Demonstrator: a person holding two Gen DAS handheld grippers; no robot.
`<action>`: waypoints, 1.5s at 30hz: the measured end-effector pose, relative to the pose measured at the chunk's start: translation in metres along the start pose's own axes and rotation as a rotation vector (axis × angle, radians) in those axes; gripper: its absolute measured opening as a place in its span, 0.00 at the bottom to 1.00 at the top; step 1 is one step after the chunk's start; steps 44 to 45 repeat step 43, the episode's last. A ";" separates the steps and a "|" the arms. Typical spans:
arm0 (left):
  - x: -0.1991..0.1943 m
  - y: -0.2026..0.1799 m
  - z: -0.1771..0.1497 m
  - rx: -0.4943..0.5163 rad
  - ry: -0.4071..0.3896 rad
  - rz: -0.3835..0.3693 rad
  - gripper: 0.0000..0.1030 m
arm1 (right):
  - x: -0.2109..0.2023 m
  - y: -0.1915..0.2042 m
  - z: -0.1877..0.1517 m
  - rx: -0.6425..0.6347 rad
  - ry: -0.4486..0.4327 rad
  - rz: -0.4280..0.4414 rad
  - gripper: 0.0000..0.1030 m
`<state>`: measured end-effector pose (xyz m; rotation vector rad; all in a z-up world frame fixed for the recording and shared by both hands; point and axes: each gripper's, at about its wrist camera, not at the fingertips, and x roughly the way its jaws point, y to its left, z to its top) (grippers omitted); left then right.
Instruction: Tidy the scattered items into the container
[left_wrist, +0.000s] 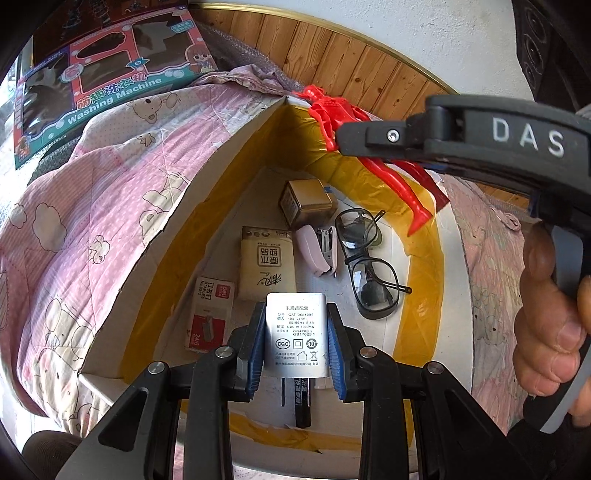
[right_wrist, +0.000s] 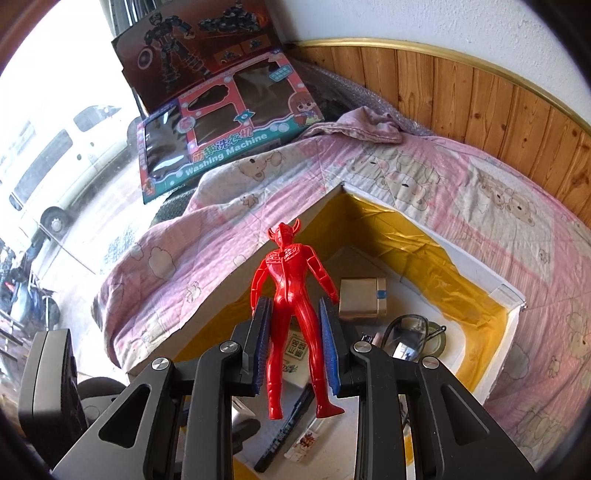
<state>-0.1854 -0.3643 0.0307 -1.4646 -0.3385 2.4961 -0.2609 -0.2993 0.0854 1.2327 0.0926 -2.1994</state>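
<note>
Two hand-held grippers are over the box, each clamped on an item. The left hand-held gripper (left_wrist: 295, 343) grips a white adapter (left_wrist: 296, 334) by its sides between blue pads (left_wrist: 255, 347), label up, its prongs pointing back toward the camera, above the near part of the box (left_wrist: 173, 218). Under it lies a black marker (left_wrist: 302, 402). Farther in, on the box floor, are a staples pack (left_wrist: 210, 314), a beige tissue pack (left_wrist: 265, 262), a pink stapler (left_wrist: 317, 251), glasses (left_wrist: 364, 262) just beside the stapler, and a gold block (left_wrist: 308, 203) toward the far corner. The right hand-held gripper (right_wrist: 294, 345) holds a red figure (right_wrist: 291, 306) by its legs, upright with its head away from the camera, over the box's open top; in the left view the figure hangs above the far right rim, with a person's hand (left_wrist: 550, 325) on the gripper's grip. The box has yellow tape (right_wrist: 436, 266) lining its inner walls and sits on a pink quilt (right_wrist: 406, 177) with bear prints. Beyond the quilt stand a toy washing machine carton (right_wrist: 229, 133) and a dark robot carton (right_wrist: 199, 48), against wood panelling (right_wrist: 461, 96).
</note>
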 end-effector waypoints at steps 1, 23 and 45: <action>0.001 0.000 0.000 0.004 0.005 -0.001 0.30 | 0.004 -0.001 0.003 0.006 0.004 0.003 0.26; -0.038 -0.005 -0.020 0.042 -0.010 0.033 0.52 | -0.051 0.014 -0.034 -0.266 0.019 -0.130 0.50; -0.112 -0.042 -0.083 0.131 -0.070 0.106 0.59 | -0.099 0.032 -0.153 -0.231 0.221 -0.165 0.51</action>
